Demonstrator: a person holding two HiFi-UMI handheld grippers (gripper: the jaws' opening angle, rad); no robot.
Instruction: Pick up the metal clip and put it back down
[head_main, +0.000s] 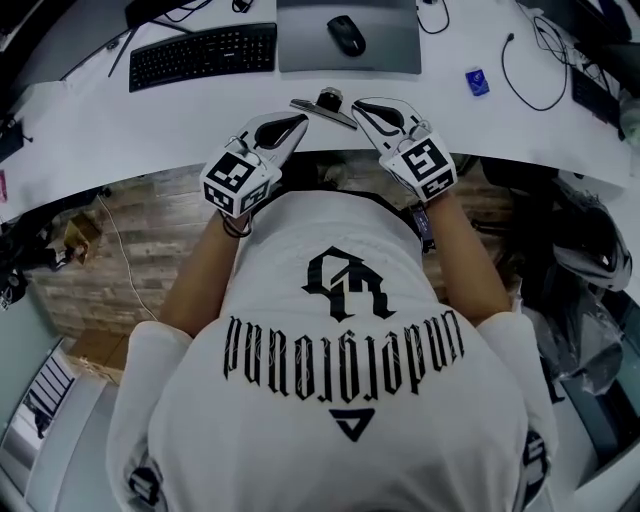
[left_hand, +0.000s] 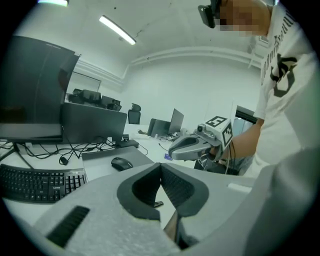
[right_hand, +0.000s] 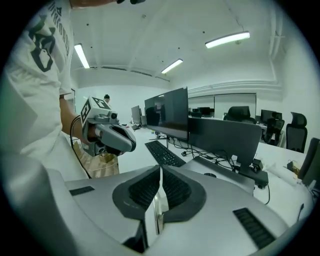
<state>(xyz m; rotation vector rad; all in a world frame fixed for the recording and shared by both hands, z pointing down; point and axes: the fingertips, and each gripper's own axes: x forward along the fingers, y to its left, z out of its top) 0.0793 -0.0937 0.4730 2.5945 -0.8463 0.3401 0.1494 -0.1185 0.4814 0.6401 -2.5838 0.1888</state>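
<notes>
The metal clip (head_main: 325, 105), a dark knob on a thin metal bar, lies near the white desk's (head_main: 150, 120) front edge between the two grippers. My right gripper (head_main: 360, 106) comes in from the right with its tips at the bar's right end. In the right gripper view its jaws (right_hand: 160, 172) are shut, and a shiny metal strip (right_hand: 158, 210) shows between them. My left gripper (head_main: 299, 126) hovers just left of the clip, shut with nothing in it (left_hand: 161, 167). A dark bit of the clip (left_hand: 157, 204) shows below its pads.
A black keyboard (head_main: 203, 55) lies at the back left. A mouse (head_main: 346, 34) sits on a grey pad (head_main: 300, 50) behind the clip. A small blue item (head_main: 478, 81) and cables (head_main: 535, 70) lie to the right. Monitors (right_hand: 170, 117) stand at the back.
</notes>
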